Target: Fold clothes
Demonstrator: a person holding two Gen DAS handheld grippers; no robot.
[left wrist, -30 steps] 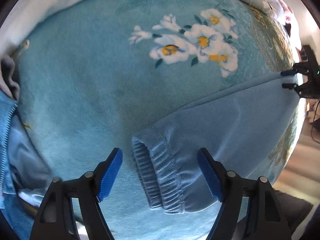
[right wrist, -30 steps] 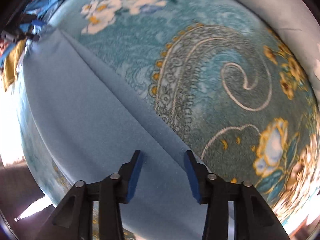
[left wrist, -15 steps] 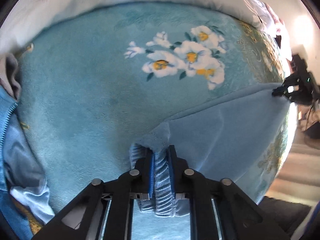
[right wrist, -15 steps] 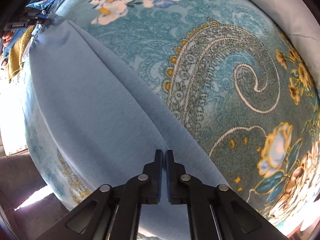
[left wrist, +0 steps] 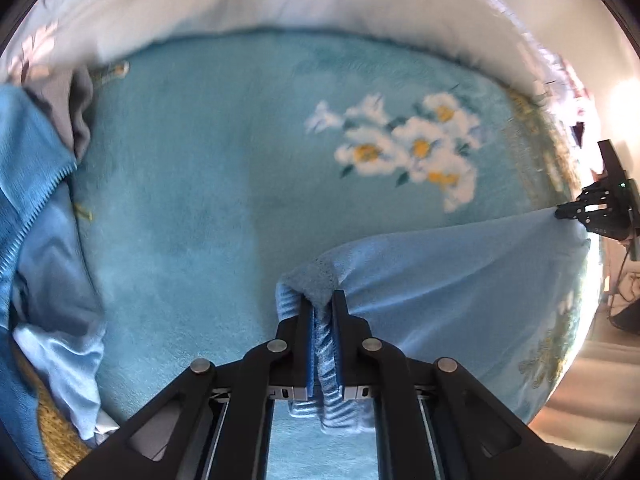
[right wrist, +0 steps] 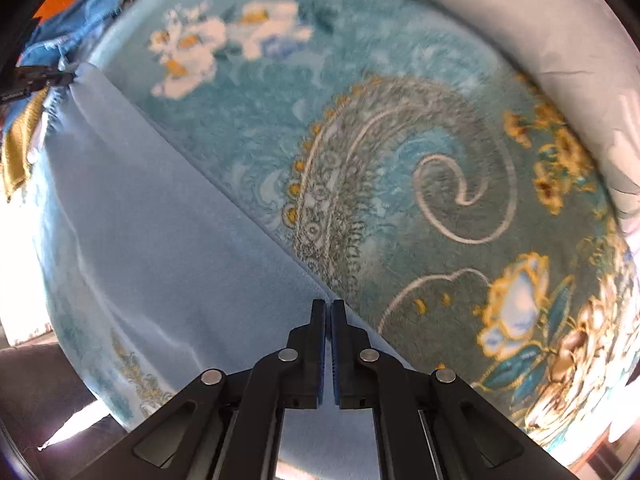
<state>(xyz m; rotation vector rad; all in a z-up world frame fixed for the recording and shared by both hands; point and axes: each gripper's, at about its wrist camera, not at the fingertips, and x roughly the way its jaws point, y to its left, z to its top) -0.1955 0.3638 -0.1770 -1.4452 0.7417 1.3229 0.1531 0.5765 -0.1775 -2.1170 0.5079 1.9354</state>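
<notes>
A light blue fleece garment (left wrist: 452, 280) lies stretched across a teal floral blanket (left wrist: 200, 184). My left gripper (left wrist: 321, 300) is shut on its ribbed cuff (left wrist: 326, 348), which bunches up between the blue pads. In the right wrist view the same garment (right wrist: 132, 220) runs from upper left to bottom centre, and my right gripper (right wrist: 328, 308) is shut on its far edge. Each gripper shows small in the other's view: the right gripper (left wrist: 568, 212) at the garment's far corner, the left gripper (right wrist: 60, 76) at the upper left.
A heap of other clothes, a blue zippered jacket (left wrist: 28, 184) and pale satin cloth (left wrist: 68, 352), lies at the left. A white quilt (left wrist: 280, 4) borders the blanket at the back. The bed's edge and the floor (right wrist: 44, 392) lie along the near side.
Both grippers went from open to shut: the left closed on the ribbed cuff, the right on the garment's edge. The fabric has since lifted and pulled taut between them.
</notes>
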